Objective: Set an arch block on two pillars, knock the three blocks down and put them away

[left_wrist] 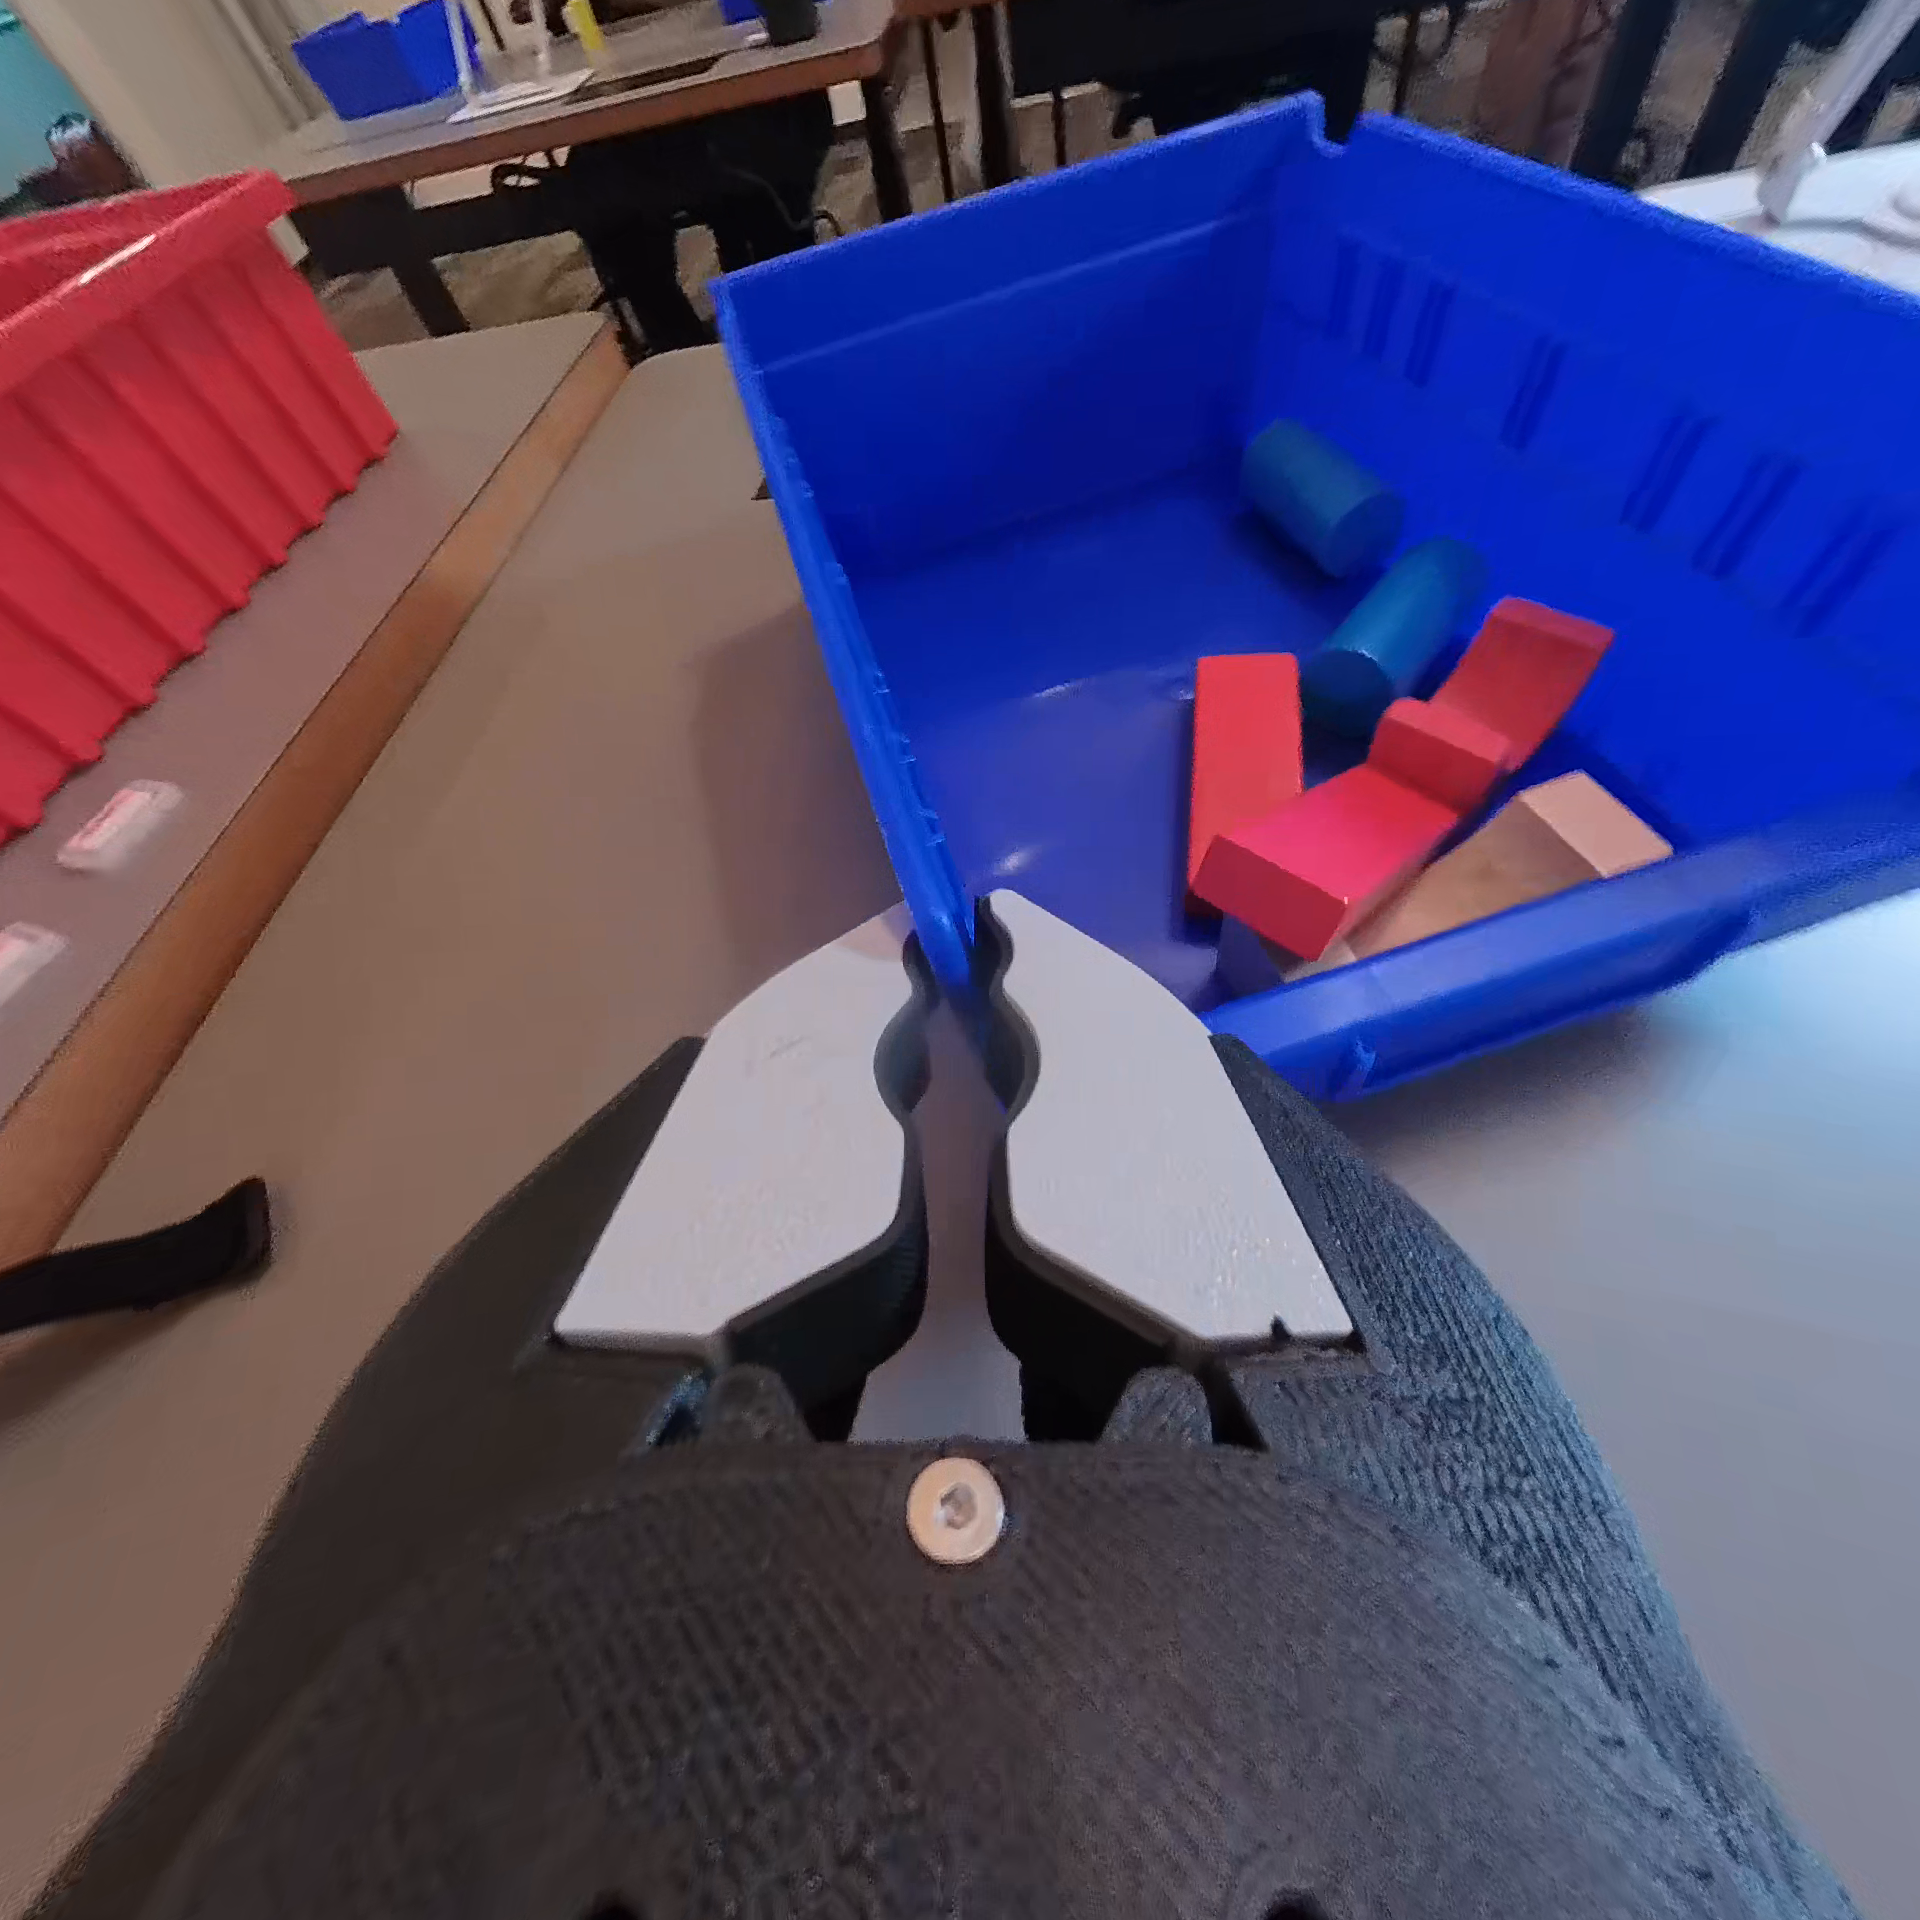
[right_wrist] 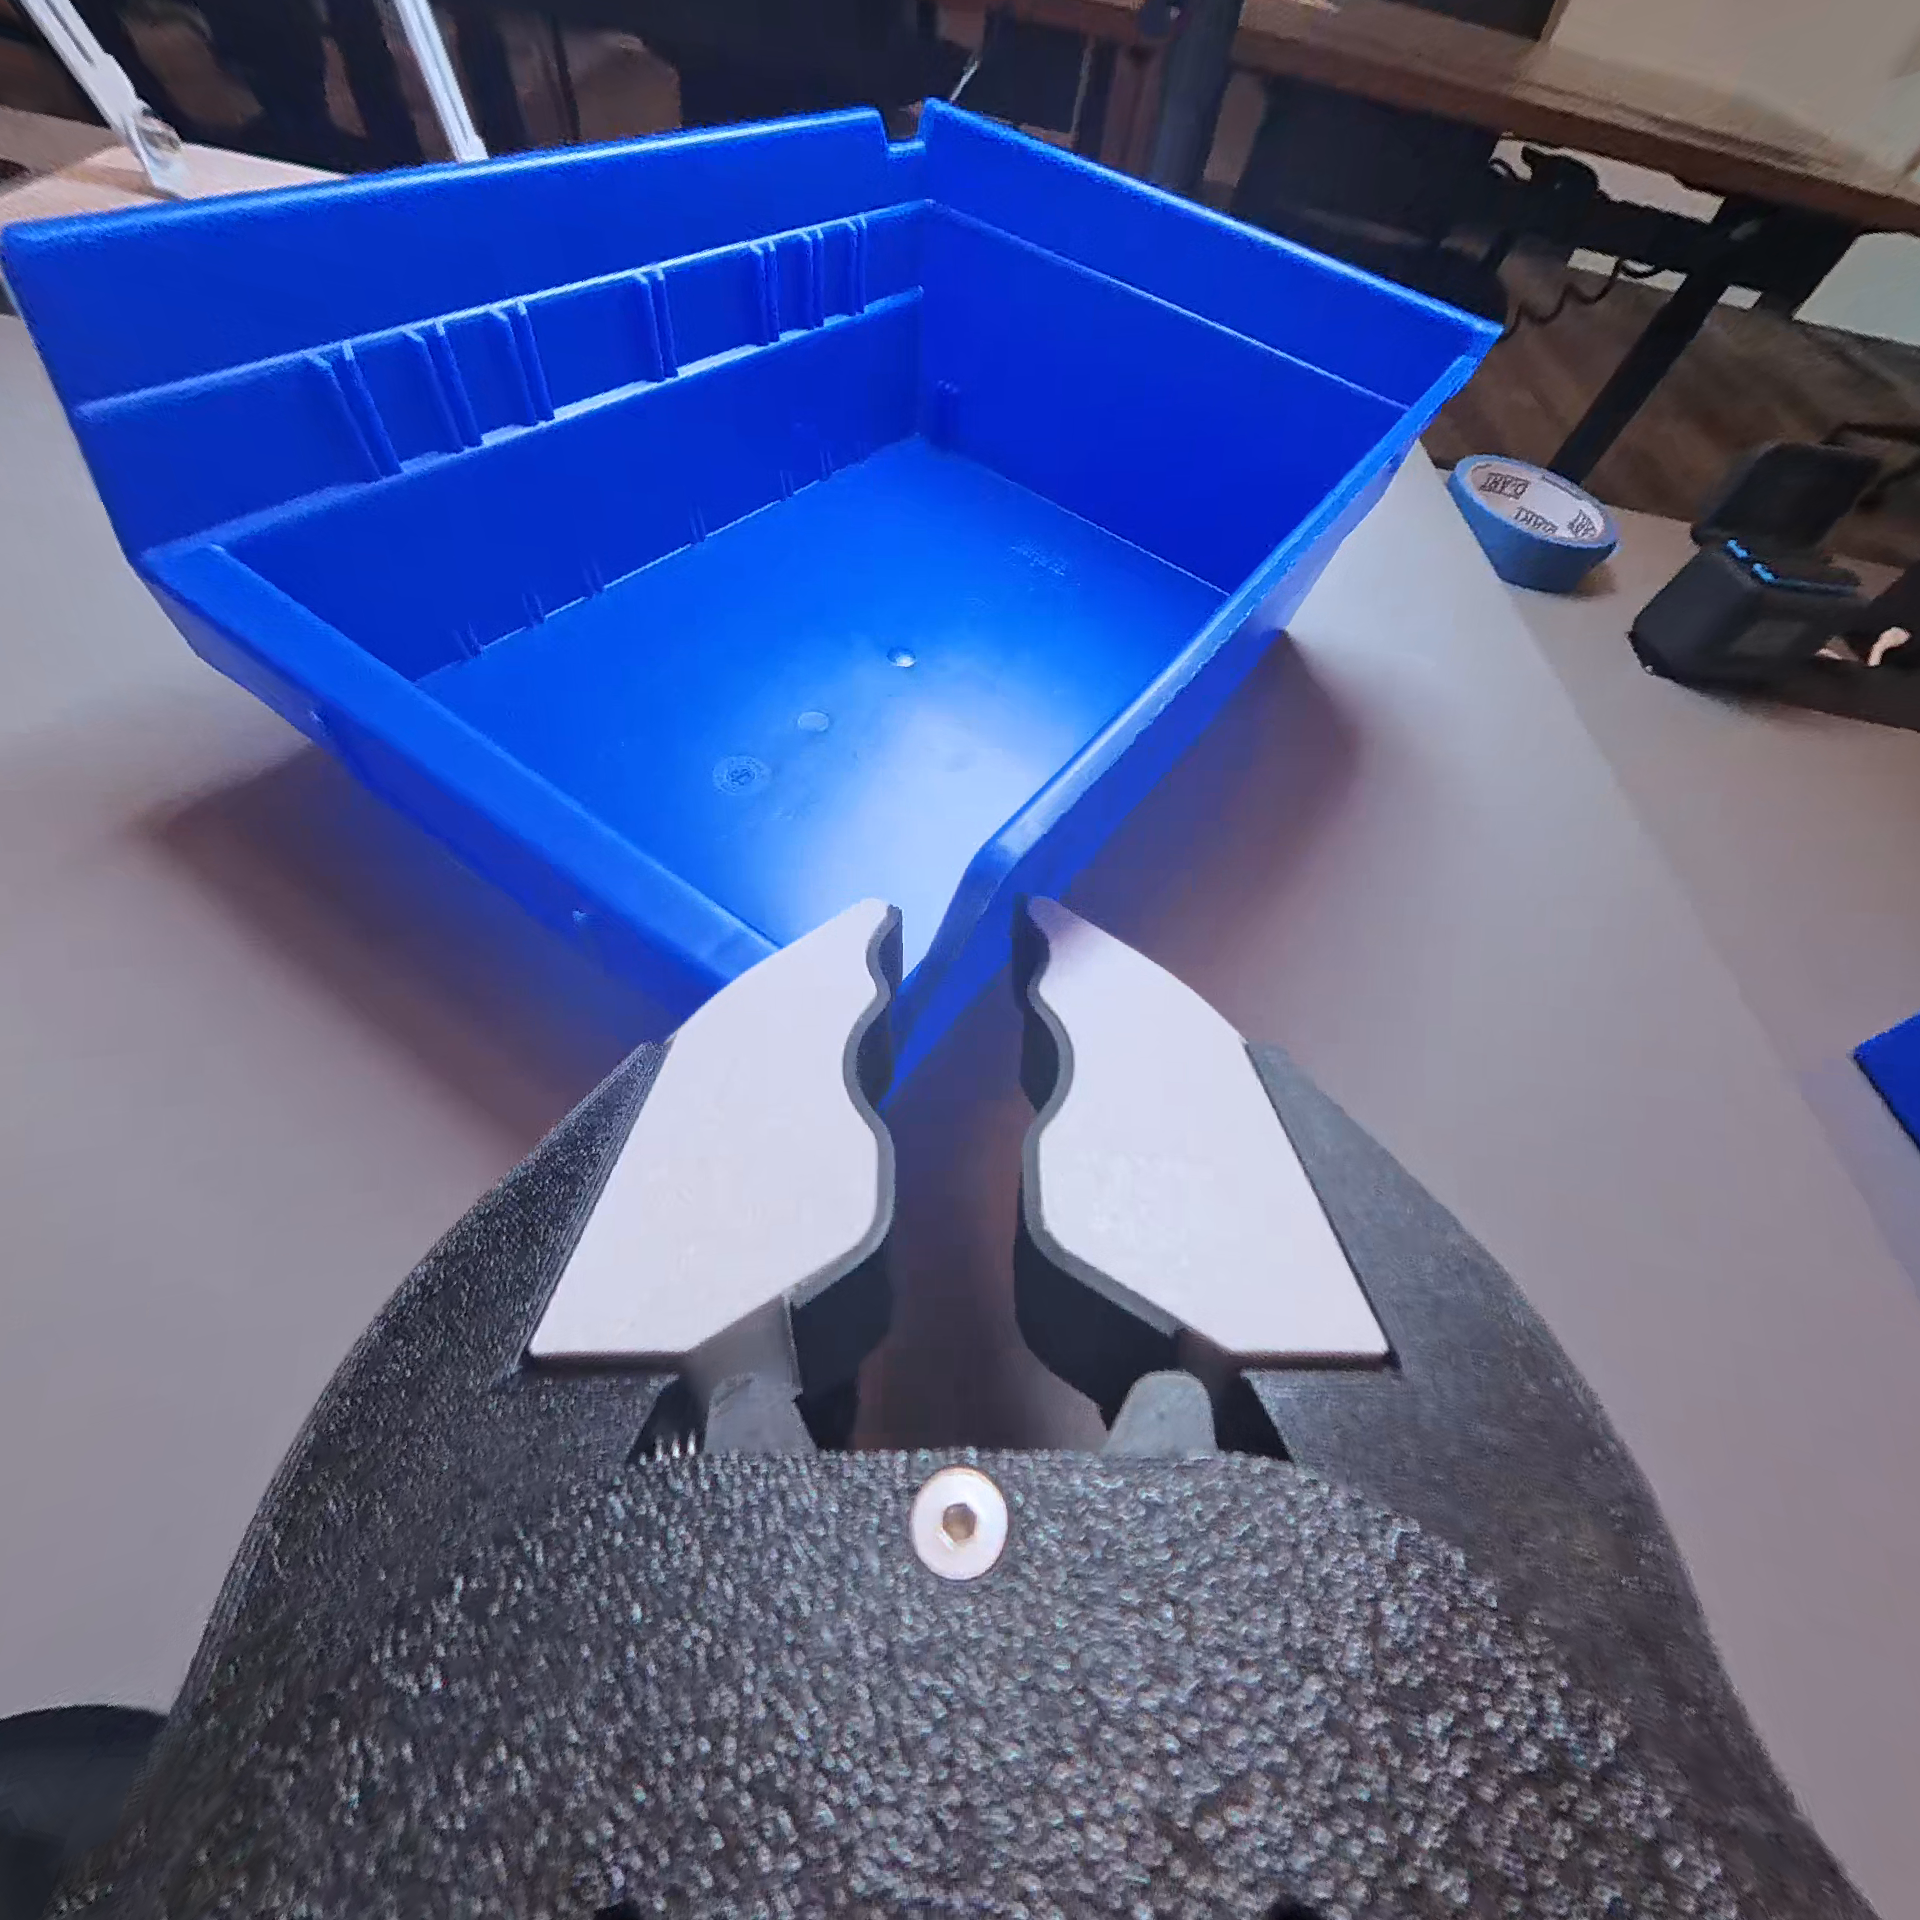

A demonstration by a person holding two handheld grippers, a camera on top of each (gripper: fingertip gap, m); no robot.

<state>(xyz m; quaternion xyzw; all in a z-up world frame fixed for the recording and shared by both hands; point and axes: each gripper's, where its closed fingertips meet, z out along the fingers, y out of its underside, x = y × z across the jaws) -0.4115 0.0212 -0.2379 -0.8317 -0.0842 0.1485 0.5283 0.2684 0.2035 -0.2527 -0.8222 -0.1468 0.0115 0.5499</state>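
In the left wrist view a blue bin (left_wrist: 1039,343) holds several blocks: two teal cylinders (left_wrist: 1320,499), red blocks, one of them arch-shaped (left_wrist: 1340,831), and a bare wooden block (left_wrist: 1507,862). My left gripper (left_wrist: 961,935) is shut on the bin's wall at its near left corner. In the right wrist view a blue bin (right_wrist: 1195,312) shows a bare floor with no blocks. My right gripper (right_wrist: 956,925) has its jaws slightly apart. They straddle the near end of that bin's right wall, which lies against the left finger (right_wrist: 790,1049).
A red ribbed bin (left_wrist: 156,468) stands on the neighbouring table to the left, and a black strap (left_wrist: 156,1257) lies near it. A blue tape roll (right_wrist: 1538,520) and a black device (right_wrist: 1766,613) lie at the right. A blue object (right_wrist: 1896,1081) shows at the right edge. The left gripper's tips are roughly 70 cm from the right gripper's.
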